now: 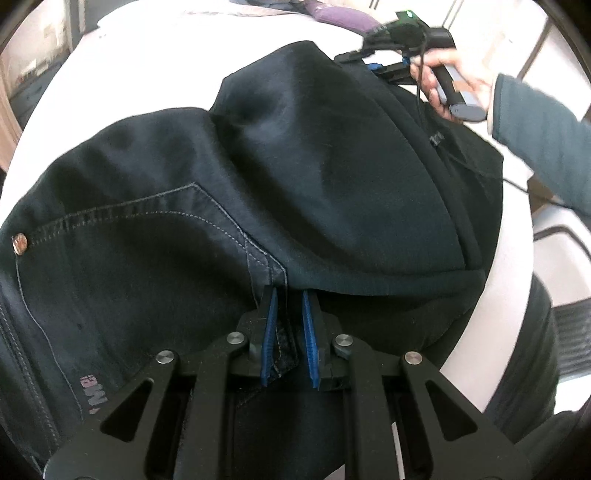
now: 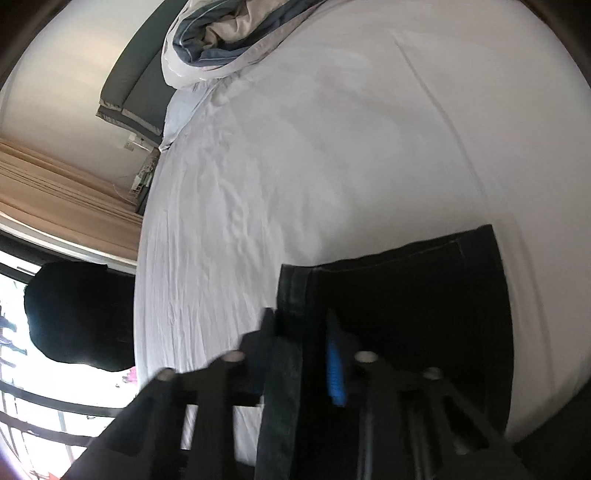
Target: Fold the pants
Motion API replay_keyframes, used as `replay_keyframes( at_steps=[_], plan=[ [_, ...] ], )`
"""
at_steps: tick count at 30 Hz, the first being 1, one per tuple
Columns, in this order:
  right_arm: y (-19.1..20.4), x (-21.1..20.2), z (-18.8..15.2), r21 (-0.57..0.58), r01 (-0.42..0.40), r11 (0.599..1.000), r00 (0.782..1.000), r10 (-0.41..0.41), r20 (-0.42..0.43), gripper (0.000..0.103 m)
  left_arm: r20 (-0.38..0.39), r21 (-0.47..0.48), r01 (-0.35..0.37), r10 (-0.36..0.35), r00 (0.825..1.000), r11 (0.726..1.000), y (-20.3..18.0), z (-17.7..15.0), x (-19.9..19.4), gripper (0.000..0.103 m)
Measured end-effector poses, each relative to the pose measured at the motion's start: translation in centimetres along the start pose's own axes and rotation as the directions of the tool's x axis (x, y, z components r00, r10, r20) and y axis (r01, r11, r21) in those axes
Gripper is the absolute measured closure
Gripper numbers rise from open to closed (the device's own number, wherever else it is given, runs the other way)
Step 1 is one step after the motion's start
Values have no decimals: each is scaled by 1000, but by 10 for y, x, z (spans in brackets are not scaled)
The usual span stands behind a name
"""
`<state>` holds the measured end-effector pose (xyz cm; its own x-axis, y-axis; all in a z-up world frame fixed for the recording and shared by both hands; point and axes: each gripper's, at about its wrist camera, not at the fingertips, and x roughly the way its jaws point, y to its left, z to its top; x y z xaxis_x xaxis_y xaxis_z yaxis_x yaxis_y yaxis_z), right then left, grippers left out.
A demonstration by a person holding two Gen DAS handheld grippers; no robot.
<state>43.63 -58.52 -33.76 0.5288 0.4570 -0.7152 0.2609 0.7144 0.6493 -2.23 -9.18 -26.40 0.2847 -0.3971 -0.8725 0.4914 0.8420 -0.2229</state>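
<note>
Dark navy pants (image 1: 229, 192) lie on a white bed, with one part folded over another. My left gripper (image 1: 290, 295) is partly open; a seamed edge of the pants sits between its blue pads (image 1: 271, 332), touching the left one. My right gripper (image 1: 364, 61) shows at the pants' far edge, held in a hand. In the right wrist view the right gripper (image 2: 299, 317) has a hemmed edge of the pants (image 2: 406, 291) between its fingers; the jaws look wider than the fabric and the view is blurred.
The white bed sheet (image 2: 295, 166) spreads beyond the pants. A bunched duvet (image 2: 221, 40) lies at the head of the bed. A window and curtain (image 2: 55, 184) are at the left. A purple pillow (image 1: 343, 14) lies at the far side.
</note>
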Motion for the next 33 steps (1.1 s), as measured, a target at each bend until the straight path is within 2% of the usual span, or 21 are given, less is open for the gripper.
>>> replay_keyframes(
  at_steps=[1,4,7,9,13,14,16,19,23,26,28,33],
  plan=[
    [1,-2,-1,-15,-7,1000,1000,7,-1,92,1,-20,22,-22,1000,1000,5,0,-1,89],
    [3,-21,-3,-50,-25,998,999,27,47,94,13,-109,118,-117,993,987,24,1,-3,89],
    [-1,-52,-6,-55,-37,998,991,44,126,95,45,-236,248,-245,969,940,50,-3,-2,89],
    [-7,-83,-13,-59,-43,997,980,54,191,96,60,-280,297,-292,954,913,61,-5,0,89],
    [-34,-151,-36,-27,-53,998,938,59,343,97,59,-291,291,-286,956,911,64,-6,-1,89],
    [-50,-170,-44,10,-47,999,921,40,388,97,59,-300,293,-289,956,908,65,-6,-1,89],
    [-82,-196,-58,83,-36,996,897,-5,443,98,62,-322,300,-296,953,898,67,-8,-2,89],
    [-126,-217,-79,188,-67,980,877,-32,479,98,54,-331,284,-283,958,900,68,-9,-5,89],
    [-164,-227,-109,285,-81,955,859,-78,507,98,38,-342,251,-254,967,905,63,-4,-7,89],
    [-186,-225,-129,355,-104,929,846,-106,523,98,35,-373,251,-256,966,893,64,0,-6,89],
    [-192,-226,-140,380,-123,917,831,-114,544,99,36,-396,253,-260,965,883,67,4,-9,89],
    [-186,-231,-151,391,-111,914,807,-146,572,99,37,-390,232,-236,971,891,61,9,-10,89]
  ],
)
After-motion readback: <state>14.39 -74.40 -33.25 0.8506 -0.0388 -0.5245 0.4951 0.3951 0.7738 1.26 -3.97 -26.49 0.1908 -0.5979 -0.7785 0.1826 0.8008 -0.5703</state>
